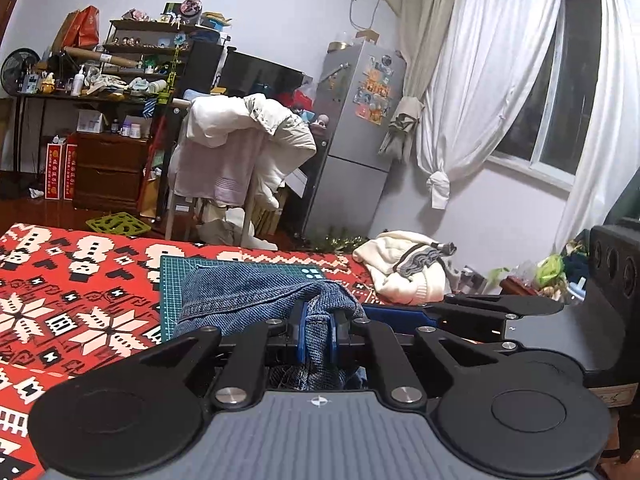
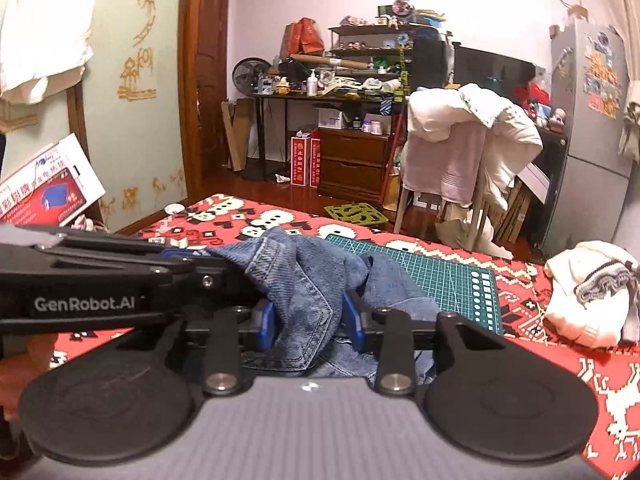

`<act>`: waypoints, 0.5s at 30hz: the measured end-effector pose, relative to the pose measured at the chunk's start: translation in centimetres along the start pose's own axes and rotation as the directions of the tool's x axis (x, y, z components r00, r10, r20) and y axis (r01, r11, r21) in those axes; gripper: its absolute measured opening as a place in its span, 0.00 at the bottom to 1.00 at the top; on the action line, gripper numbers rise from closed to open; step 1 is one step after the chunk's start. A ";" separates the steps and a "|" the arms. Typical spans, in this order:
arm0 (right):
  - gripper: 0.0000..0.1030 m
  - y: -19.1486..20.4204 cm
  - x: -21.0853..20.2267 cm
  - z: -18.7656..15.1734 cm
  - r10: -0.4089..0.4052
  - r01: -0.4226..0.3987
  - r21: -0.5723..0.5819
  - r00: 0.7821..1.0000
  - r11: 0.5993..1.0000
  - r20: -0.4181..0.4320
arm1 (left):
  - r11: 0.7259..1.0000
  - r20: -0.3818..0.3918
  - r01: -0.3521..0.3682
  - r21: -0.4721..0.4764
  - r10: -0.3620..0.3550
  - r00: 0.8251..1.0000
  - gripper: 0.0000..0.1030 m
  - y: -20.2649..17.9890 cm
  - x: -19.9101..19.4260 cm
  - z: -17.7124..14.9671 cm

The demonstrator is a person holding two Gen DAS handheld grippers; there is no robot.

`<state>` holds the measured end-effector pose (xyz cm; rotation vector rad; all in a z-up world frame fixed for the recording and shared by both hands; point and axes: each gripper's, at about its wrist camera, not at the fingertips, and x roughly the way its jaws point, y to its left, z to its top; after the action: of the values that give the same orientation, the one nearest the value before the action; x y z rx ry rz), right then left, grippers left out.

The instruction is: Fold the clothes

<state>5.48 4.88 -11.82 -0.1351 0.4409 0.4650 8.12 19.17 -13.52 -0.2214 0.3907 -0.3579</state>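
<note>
while both tools hang low over the bed, the left gripper (image 1: 318,334) has its blue pads nearly together, pinching a thin fold of the blue denim garment (image 1: 248,296). the right gripper (image 2: 308,320) stands wider, its blue pads (image 2: 266,322) pressed against a thick bunch of the same denim, seam and hem showing between them. the garment lies crumpled on a green gridded cutting mat (image 2: 444,276), which sits on a red and white patterned blanket (image 1: 76,304). a cream knitted sweater with grey stripes (image 2: 588,292) lies apart, to the right on the blanket. the left tool's black side reads "genrobot.ai" (image 2: 84,304) in the right wrist view.
</note>
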 end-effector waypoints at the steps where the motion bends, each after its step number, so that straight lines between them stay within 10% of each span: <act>1: 0.37 0.0 0.2 0.0 -0.001 0.001 -0.008 1.000 1.000 0.002 | 1.000 -0.001 0.002 -0.001 -0.002 1.000 0.09 0.0 0.0 0.0; 7: 0.07 -1.0 0.4 0.5 0.006 -0.006 0.039 1.000 0.999 0.005 | 0.999 0.002 0.023 -0.023 -0.023 1.000 0.16 0.0 0.0 0.1; 15: 0.07 -5.7 -0.3 1.0 -0.114 0.111 0.198 0.994 0.974 0.001 | 0.997 0.001 0.060 0.057 -0.060 0.998 0.34 -1.4 -0.2 -0.3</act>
<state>8.23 -0.08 -10.60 0.0345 0.4625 0.3083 7.42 17.94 -13.40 -0.1784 0.3711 -0.4276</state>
